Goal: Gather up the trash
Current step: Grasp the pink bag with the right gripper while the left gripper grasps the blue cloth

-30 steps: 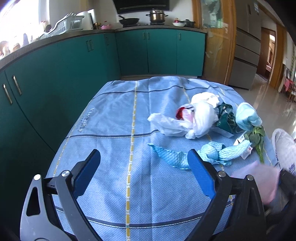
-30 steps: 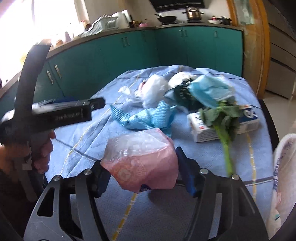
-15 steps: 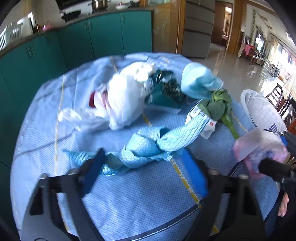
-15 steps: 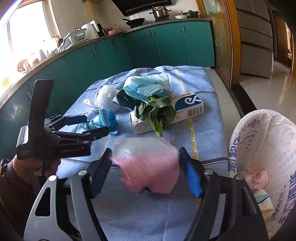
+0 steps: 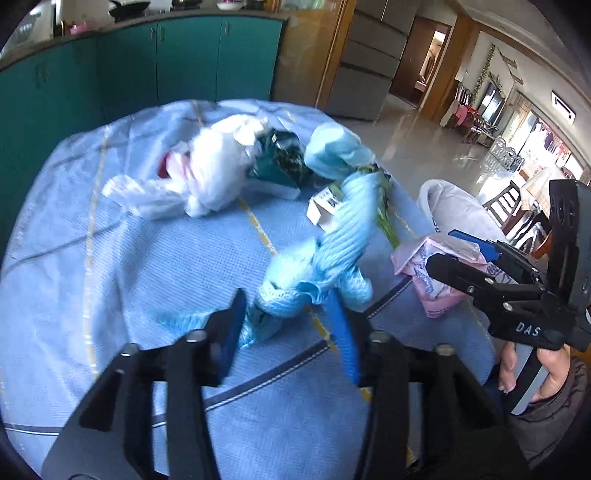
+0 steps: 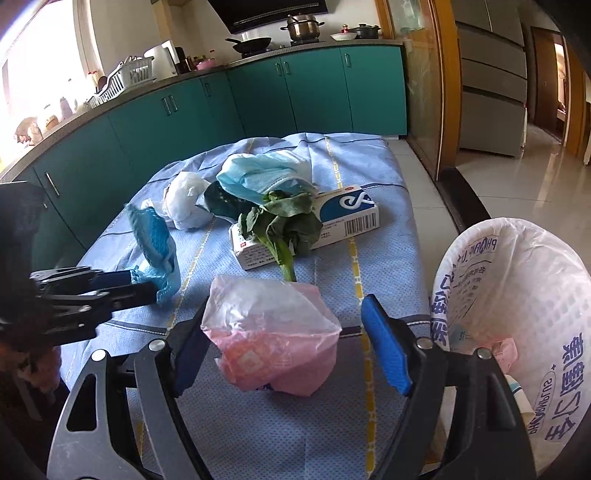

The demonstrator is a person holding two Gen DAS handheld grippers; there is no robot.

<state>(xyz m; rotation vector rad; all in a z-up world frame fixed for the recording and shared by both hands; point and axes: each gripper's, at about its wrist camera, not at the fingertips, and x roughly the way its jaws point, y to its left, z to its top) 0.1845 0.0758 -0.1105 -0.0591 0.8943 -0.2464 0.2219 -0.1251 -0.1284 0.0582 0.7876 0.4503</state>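
The crumpled light-blue mesh cloth [image 5: 325, 266] is twisted into a ropey wad, lifted just off the blue-clothed tabletop [image 5: 110, 295], pinched in the left tongs [image 5: 291, 328]. The right tongs [image 6: 284, 343] are spread wide, with the pink plastic bag [image 6: 273, 339] between them, next to the white-lined trash bin [image 6: 517, 295].

Teal kitchen cabinets [image 6: 258, 99] stand far ahead of the gripper; a steel pot [image 6: 303, 28] and black pan [image 6: 251, 43] sit atop.

Woven matt blue tablecloth [image 6: 384, 258]; thin crinkly pink plastic bag [image 6: 273, 343]; blue foam net sleeve [image 5: 332, 254]; glossy cardboard box [image 6: 347, 218]; glossy floor tiles [image 6: 517, 192].
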